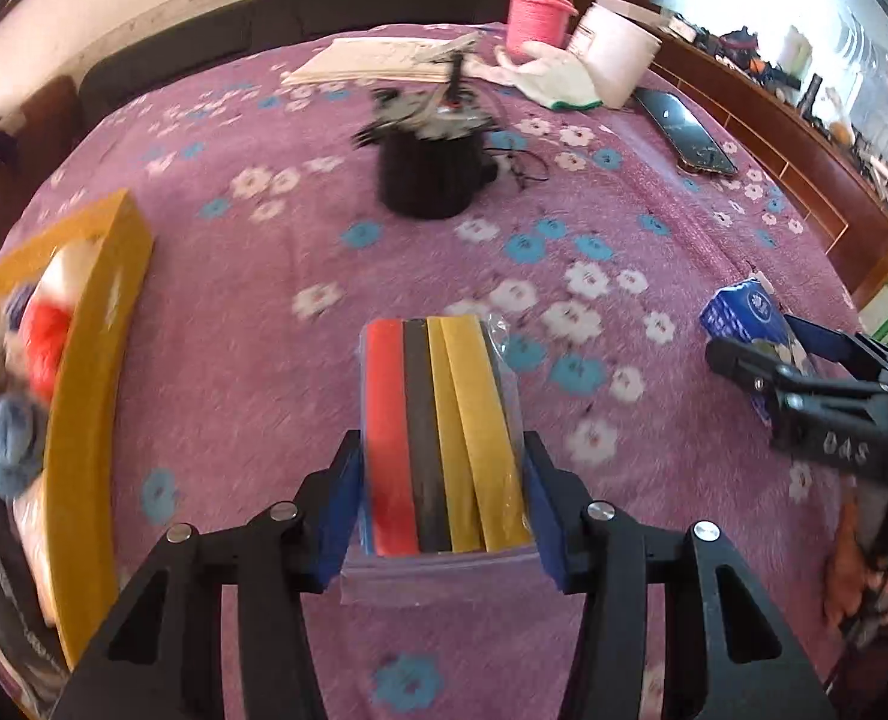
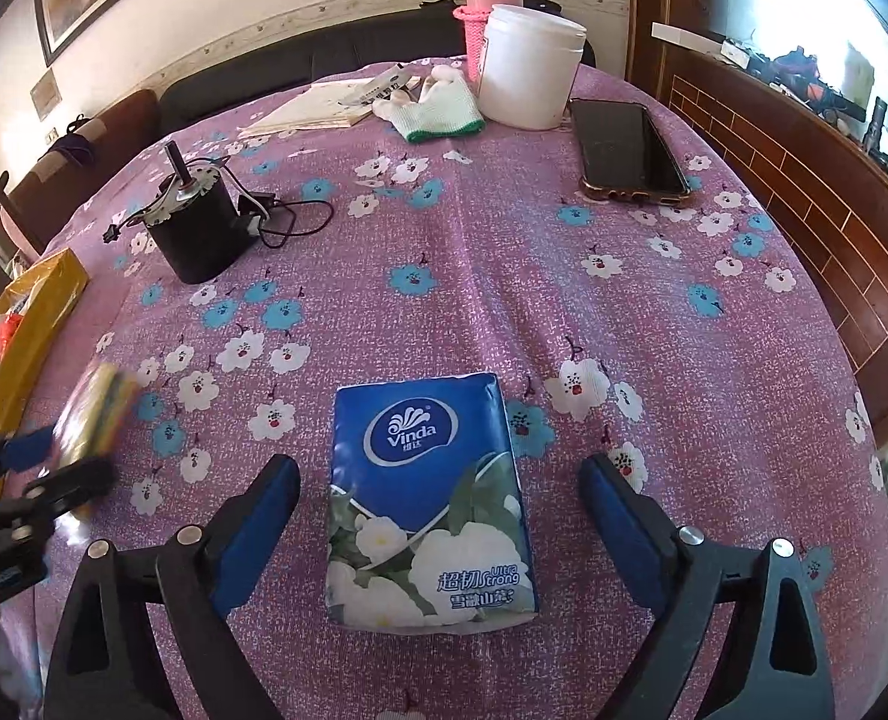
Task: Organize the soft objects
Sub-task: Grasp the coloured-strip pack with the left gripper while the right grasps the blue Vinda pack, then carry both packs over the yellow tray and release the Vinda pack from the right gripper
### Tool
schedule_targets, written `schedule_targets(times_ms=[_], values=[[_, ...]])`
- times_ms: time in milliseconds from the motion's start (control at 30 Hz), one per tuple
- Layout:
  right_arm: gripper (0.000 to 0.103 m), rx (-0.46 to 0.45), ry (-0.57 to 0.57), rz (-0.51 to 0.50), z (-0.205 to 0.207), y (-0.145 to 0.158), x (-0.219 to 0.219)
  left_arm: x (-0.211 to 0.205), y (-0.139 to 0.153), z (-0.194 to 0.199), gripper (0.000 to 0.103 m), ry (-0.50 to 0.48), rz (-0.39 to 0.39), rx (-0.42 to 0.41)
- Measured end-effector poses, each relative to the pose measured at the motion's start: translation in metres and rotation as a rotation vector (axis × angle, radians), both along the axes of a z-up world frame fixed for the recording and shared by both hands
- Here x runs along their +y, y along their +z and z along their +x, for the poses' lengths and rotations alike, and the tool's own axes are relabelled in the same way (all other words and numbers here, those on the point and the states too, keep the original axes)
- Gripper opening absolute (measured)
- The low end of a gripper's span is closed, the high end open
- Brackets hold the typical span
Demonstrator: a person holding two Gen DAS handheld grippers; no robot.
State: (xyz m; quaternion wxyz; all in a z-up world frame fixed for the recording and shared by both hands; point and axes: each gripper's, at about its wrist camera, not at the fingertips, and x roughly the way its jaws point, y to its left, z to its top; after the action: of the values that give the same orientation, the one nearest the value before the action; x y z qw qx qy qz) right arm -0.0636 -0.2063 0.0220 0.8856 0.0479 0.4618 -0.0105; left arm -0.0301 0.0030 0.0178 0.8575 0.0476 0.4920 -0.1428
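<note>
At the left edge of the left wrist view sits the yellow box (image 1: 93,360), already holding yarn balls (image 1: 15,450) and other soft things. The left gripper (image 1: 444,498) at lower centre is clamped on the clear pack of coloured cloths (image 1: 444,426), whose long axis runs straight away along the fingers; the box lies directly to its left with bare counter (image 1: 252,396) between, so the carry looks unobstructed. A black motor (image 1: 429,177) stands above centre, well clear. In the right wrist view the right gripper (image 2: 438,498) stands wide around the blue tissue pack (image 2: 429,504), not touching it, its long axis likewise pointing away. A phone (image 2: 630,147) lies at upper right.
</note>
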Motion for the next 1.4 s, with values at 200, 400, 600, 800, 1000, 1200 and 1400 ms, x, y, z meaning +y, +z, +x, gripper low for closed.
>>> schedule_targets(times_ms=[200,400,600,800,1000,1200,1400], values=[[0.097,0.002,0.002,0.004,0.001,-0.001,0.0,-0.004,-0.004,0.013,0.089,0.004,-0.039,0.015],[0.098,0.002,0.0,0.002,0.001,-0.001,0.0,-0.026,-0.015,0.017,0.103,0.001,0.041,-0.058],[0.098,0.022,0.001,-0.052,0.003,-0.004,0.007,-0.004,-0.007,-0.001,0.055,0.022,0.017,-0.088],[0.099,0.026,-0.005,-0.059,0.004,-0.004,0.008,0.028,0.006,-0.023,0.046,0.028,-0.091,-0.068],[0.057,-0.006,-0.026,-0.071,-0.006,0.003,0.009,0.06,0.019,-0.046,0.046,0.068,-0.156,-0.093],[0.056,0.008,-0.016,-0.057,-0.02,0.007,0.013,0.082,0.031,-0.059,0.046,0.107,-0.187,-0.118],[0.056,0.002,-0.003,0.026,-0.037,0.02,0.017,0.101,0.043,-0.073,0.046,0.139,-0.207,-0.15]])
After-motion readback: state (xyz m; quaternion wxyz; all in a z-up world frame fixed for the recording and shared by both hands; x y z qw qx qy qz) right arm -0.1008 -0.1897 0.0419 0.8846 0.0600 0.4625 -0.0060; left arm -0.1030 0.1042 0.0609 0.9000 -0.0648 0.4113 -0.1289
